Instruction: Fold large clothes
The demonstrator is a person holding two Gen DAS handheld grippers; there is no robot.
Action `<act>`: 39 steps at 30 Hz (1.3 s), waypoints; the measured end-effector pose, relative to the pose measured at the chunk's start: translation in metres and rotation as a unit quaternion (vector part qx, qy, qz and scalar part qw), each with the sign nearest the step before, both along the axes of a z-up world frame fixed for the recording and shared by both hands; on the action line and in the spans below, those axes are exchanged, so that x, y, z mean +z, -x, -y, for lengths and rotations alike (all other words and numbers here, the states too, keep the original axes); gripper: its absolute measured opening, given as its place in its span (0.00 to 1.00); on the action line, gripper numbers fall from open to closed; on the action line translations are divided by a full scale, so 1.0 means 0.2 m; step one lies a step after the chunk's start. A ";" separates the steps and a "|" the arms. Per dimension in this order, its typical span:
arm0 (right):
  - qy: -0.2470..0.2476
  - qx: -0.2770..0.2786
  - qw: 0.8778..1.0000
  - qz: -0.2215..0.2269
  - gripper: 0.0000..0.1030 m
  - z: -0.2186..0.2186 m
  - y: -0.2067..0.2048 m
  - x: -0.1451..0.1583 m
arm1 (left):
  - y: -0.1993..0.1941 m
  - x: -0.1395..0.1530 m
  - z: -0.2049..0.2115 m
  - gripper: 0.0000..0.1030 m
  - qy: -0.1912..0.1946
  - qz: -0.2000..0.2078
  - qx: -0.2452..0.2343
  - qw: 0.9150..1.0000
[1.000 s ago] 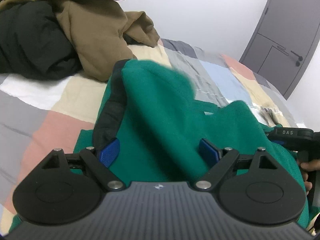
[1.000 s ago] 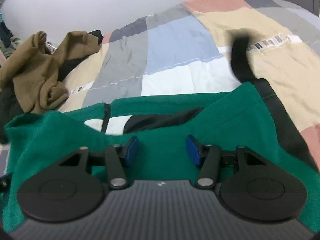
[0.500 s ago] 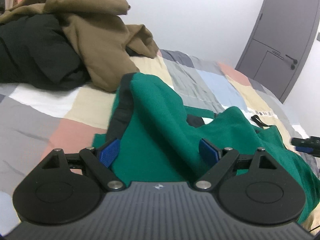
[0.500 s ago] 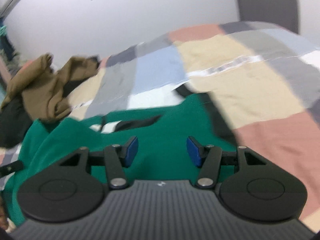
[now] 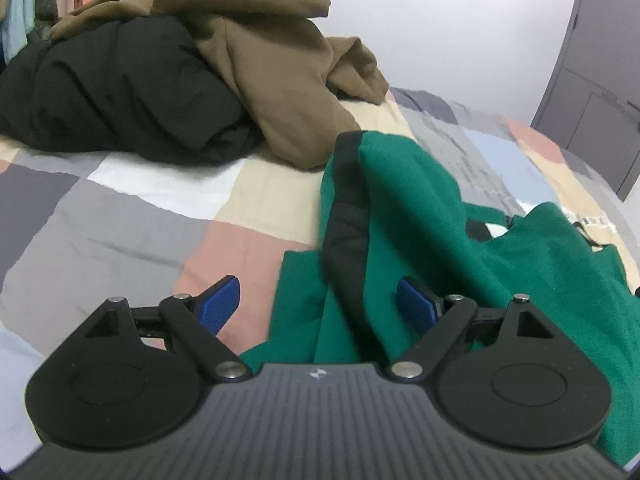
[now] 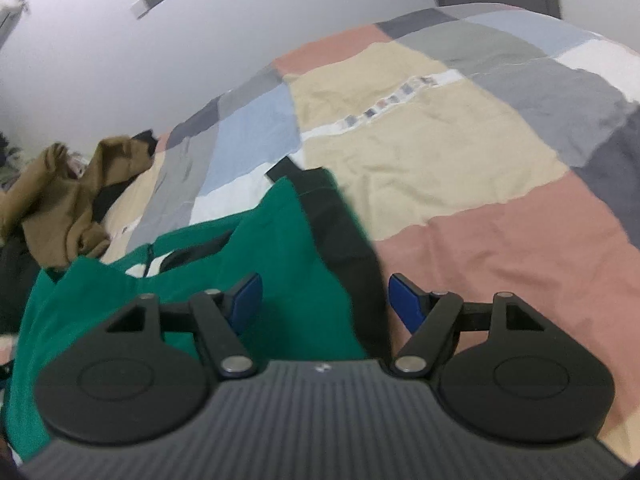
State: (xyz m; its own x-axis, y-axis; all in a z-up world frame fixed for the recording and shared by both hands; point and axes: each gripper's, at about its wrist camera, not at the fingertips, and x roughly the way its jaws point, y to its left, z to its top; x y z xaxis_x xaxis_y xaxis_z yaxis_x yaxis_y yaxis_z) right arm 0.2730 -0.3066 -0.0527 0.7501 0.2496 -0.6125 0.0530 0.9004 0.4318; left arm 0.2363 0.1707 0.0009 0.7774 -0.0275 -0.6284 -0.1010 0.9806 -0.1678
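A patchwork quilt [image 5: 120, 236] in soft blocks of grey, beige, pink, white and pale blue spreads under and beyond both claws, a broad flat bed to fold on. Far ahead and left of the left gripper [image 5: 318, 302] a puffy black garment [image 5: 112, 96] lies heaped with a limp brown garment [image 5: 276, 64] draped over it, probably waiting their turn. The task's green garment [image 5: 432, 240], matte fleece with a black band [image 5: 346, 220] along its edge, lies rumpled right in front of that claw; one banded fold runs up between its blue ribbed pads [image 5: 220, 304], which stand spread wide and press on nothing. From the other side, the right gripper [image 6: 324, 300] has the same green cloth and its black edging under and between its pads, its jaws opening and, as far as the blur lets me judge, clear of the fabric; the cloth looks let down onto the bed so its edges can be squared next
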 end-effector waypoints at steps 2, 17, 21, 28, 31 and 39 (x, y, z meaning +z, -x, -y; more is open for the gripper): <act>0.007 0.016 1.000 -0.002 0.67 -0.03 -0.03 -0.01 | -0.01 -0.01 0.01 0.86 -0.005 -0.004 -0.003 1.000; 0.048 -0.003 0.994 0.101 0.08 -0.01 0.03 0.15 | 0.02 0.02 0.06 0.10 0.035 0.024 -0.033 0.999; 0.051 -0.046 0.991 0.116 0.07 0.07 0.05 0.18 | 0.05 0.06 0.02 0.09 0.048 0.052 -0.014 0.997; 0.086 -0.068 0.992 0.066 0.08 0.06 -0.09 0.00 | -0.05 -0.02 0.02 0.10 0.047 0.030 -0.004 0.998; 0.086 -0.066 0.994 0.018 0.08 0.04 -0.16 -0.11 | -0.06 -0.05 0.01 0.10 0.044 0.021 -0.009 0.999; 0.083 -0.069 0.993 0.044 0.12 0.00 -0.04 -0.05 | 0.04 0.01 0.01 0.32 0.058 0.026 -0.011 0.998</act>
